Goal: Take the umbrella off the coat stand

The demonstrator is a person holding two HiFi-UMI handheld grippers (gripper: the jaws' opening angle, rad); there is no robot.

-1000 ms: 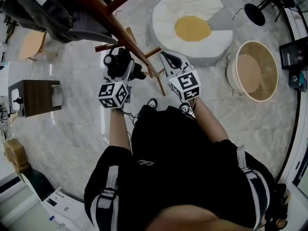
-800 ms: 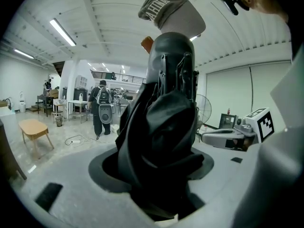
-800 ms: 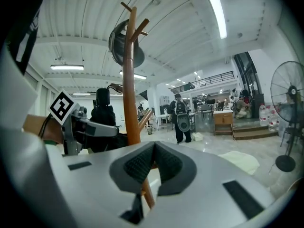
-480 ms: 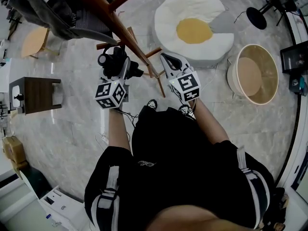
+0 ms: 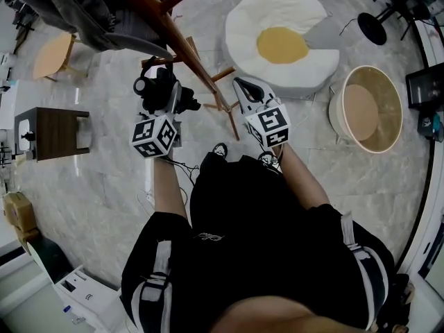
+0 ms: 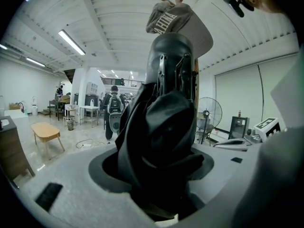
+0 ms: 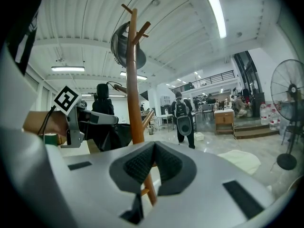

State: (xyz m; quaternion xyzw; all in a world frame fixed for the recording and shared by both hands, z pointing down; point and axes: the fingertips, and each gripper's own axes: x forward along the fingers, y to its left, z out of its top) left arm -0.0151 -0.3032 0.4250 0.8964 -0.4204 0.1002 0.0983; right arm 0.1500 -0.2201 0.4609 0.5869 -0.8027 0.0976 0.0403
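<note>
Two grippers, both mine. Left gripper (image 5: 166,101): my fingers clenched on the folded black umbrella (image 6: 164,127), held just left of the stand (image 5: 182,44). Right gripper (image 7: 153,163): my fingers pressed together, empty, the stand's pole just beyond. One cap (image 6: 183,25), high on the stand.

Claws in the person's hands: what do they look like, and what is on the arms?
The left claw and right claw are grey with dark pads; each carries a white cube printed with black square markers. Thin cables trail below. Short black sleeves bear white stripes.
</note>
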